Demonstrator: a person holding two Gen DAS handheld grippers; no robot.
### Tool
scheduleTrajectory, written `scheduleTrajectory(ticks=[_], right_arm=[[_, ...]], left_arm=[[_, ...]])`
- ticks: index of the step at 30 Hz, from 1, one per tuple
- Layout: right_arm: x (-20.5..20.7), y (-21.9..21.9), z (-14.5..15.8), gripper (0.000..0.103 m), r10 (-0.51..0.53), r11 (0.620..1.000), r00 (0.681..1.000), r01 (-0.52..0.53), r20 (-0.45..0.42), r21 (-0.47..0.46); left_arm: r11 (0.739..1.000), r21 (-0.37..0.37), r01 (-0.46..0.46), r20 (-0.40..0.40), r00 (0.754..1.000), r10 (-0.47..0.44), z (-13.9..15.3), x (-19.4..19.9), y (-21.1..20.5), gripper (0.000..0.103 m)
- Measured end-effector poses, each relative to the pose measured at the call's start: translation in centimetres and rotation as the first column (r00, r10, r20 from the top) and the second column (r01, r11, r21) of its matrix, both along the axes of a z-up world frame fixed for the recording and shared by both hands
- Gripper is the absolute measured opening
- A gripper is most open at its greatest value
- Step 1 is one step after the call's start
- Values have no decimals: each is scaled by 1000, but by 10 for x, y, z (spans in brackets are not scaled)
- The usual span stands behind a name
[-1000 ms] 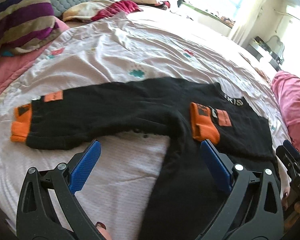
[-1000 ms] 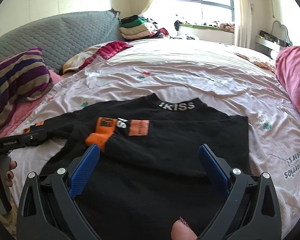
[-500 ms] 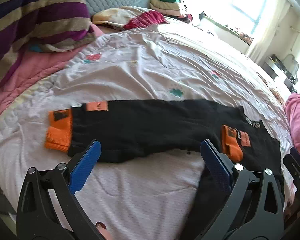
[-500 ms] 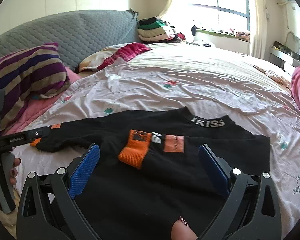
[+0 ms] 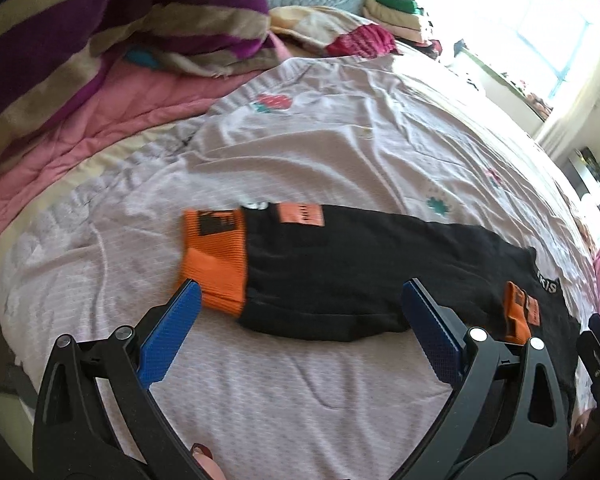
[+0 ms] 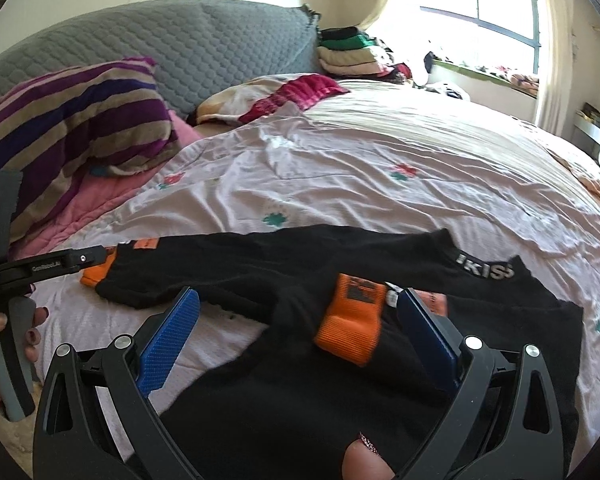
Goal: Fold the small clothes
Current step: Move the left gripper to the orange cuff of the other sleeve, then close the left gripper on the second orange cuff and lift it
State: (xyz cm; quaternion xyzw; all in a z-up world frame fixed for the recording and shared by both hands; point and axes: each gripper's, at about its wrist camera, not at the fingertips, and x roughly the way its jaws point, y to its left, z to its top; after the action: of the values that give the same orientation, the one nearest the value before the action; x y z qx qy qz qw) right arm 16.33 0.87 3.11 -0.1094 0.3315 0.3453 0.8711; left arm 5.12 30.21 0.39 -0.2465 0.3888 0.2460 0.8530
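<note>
Bedsheet (image 6: 380, 184) bears black top (image 6: 300, 380); collar lettering (image 6: 486, 270) reads "IKISS"

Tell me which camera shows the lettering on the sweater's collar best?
The right wrist view: the collar lettering faces the camera, large and readable as IKISS. In the left wrist view the lettering sits far off at the right edge, small and skewed, only partly legible.

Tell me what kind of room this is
Most likely a home bedroom. A black top lies spread on a bed's pale floral sheet, with a grey quilted headboard, a striped pillow and folded clothes stacked near the window.
</note>
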Motion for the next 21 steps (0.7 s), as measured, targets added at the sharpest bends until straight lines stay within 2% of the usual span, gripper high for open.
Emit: scheduleTrajectory(ticks=[4,12,17,20,21], right_arm=[[-3,18,-1,98,30,1000,1000,-30,-2,-4],[-4,43,-10,98,59,998,998,-59,-28,0],[1,46,-18,98,51,999,997,-50,-53,8],[6,42,-24,98,38,999,997,-37,-72,11],[8,42,-26,98,33,999,997,-32,-76,11]], left_arm=[[999,10,-49,-26,998,49,-4,-7,13,93],[996,-35,-81,-76,994,78,-24,-5,29,93],[992,-97,-78,-23,997,76,-31,-4,34,92],[991,-98,-92,-32,996,89,-36,-2,36,84],[990,-102,-97,-36,995,93,-38,-1,37,78]])
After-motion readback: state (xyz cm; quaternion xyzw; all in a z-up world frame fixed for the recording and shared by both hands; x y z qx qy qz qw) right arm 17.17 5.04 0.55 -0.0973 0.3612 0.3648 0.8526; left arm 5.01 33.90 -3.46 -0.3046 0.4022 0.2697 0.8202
